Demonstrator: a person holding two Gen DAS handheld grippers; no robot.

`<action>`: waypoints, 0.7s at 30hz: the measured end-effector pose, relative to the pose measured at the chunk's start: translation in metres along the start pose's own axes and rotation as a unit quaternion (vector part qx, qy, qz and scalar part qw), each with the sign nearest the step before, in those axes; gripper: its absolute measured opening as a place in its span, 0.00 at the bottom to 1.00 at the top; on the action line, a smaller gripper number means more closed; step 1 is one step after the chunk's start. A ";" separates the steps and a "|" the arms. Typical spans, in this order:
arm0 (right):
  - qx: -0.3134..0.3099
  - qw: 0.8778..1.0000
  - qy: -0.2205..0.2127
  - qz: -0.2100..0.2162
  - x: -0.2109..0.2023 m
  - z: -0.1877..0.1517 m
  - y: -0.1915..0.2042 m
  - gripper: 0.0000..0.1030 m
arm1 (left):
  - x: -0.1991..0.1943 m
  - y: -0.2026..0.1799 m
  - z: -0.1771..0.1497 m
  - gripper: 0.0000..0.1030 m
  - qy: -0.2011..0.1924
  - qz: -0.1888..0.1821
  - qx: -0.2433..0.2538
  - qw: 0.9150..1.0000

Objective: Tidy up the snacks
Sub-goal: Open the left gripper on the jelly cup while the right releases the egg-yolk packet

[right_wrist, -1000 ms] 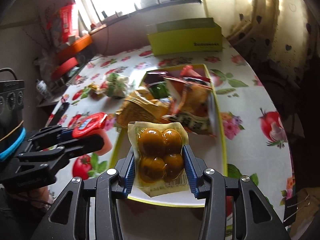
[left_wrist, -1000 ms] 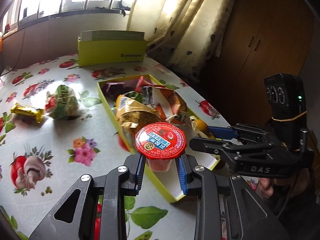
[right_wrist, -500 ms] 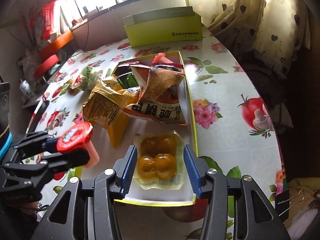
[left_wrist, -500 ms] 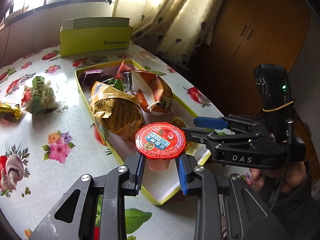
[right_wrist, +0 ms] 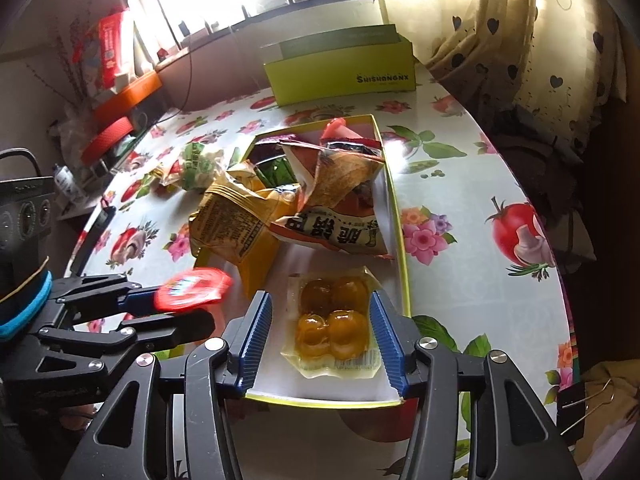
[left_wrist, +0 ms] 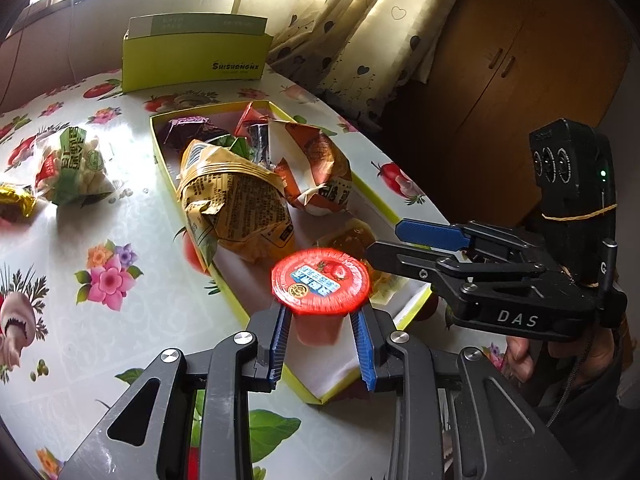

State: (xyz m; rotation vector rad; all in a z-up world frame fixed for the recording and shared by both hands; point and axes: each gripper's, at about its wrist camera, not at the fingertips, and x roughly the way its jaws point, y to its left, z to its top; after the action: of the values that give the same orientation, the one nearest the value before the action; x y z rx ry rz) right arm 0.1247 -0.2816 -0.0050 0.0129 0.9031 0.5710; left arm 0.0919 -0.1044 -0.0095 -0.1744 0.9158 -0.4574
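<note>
1. The table [left_wrist: 120, 320], covered in a glossy cloth printed with flowers, tomatoes and mushrooms, fills the lower and left part of both views.
2. A shallow yellow-green tray [left_wrist: 158, 148] with a white floor runs from the upper middle of the left wrist view down to its lower centre; in the right wrist view it sits in the middle of the frame.
3. A closed yellow-green box [left_wrist: 192, 64] printed with lettering stands at the far edge of the table, top centre, apart from the tray.
4. The left gripper [left_wrist: 322, 340], bottom centre of its own view, is clamped on a jelly cup [left_wrist: 320, 282]; its blue pads press the cup's sides under the red foil lid. The cup is held above the near end of the tray; whether it touches the floor cannot be told.
5. The right gripper [right_wrist: 324, 340], bottom centre of its view, is spread wide, both pads clear of the pouch between them.
6. A crumpled yellow packet [left_wrist: 236, 208] lies in the tray's middle, overhanging its left wall.
7. An orange-red packet [left_wrist: 320, 168] rests just beside it, toward the tray's right wall.
8. A clear pouch of four amber balls [right_wrist: 332, 320] lies flat on the tray floor at its near end.
9. A green-and-white bag [left_wrist: 72, 164] sits on the cloth at the left of the left wrist view, outside the tray.
10. A gold wrapper [left_wrist: 14, 200] lies at the far left edge, touching that bag.
</note>
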 end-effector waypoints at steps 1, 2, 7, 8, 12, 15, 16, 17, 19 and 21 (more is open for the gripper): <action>0.000 1.000 -0.002 0.001 -0.001 0.000 0.001 0.50 | 0.000 0.001 0.000 0.33 0.000 -0.004 -0.002 1.000; 0.000 1.000 -0.003 0.002 -0.001 0.000 0.001 0.50 | -0.002 0.001 -0.001 0.38 -0.001 -0.007 -0.004 1.000; 0.001 1.000 -0.010 0.009 -0.005 0.002 0.005 0.51 | -0.013 0.001 -0.001 0.46 -0.019 -0.014 -0.003 1.000; 0.001 1.000 -0.011 0.011 -0.006 0.002 0.006 0.51 | -0.015 0.001 -0.001 0.46 -0.022 -0.013 -0.002 1.000; 0.000 1.000 -0.015 0.014 -0.009 0.003 0.010 0.51 | -0.021 0.001 -0.004 0.46 -0.028 -0.002 -0.004 1.000; -0.003 1.000 -0.019 0.017 -0.013 0.004 0.015 0.51 | -0.027 0.004 -0.004 0.46 -0.037 0.007 -0.010 0.999; -0.004 1.000 -0.020 0.019 -0.013 0.004 0.017 0.51 | -0.029 0.005 -0.004 0.46 -0.040 0.013 -0.011 0.999; -0.007 1.000 -0.021 0.020 -0.014 0.004 0.019 0.51 | -0.032 0.007 -0.004 0.46 -0.046 0.020 -0.014 0.999; -0.013 0.999 -0.021 0.023 -0.015 0.005 0.025 0.51 | -0.035 0.010 -0.003 0.46 -0.051 0.026 -0.018 0.998; -0.017 0.999 -0.021 0.026 -0.016 0.005 0.029 0.51 | -0.039 0.014 -0.003 0.46 -0.056 0.034 -0.022 0.998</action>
State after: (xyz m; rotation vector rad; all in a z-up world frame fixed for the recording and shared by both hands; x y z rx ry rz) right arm 0.1072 -0.2628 0.0168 0.0185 0.8536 0.6324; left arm 0.0728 -0.0743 0.0124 -0.2065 0.8191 -0.3618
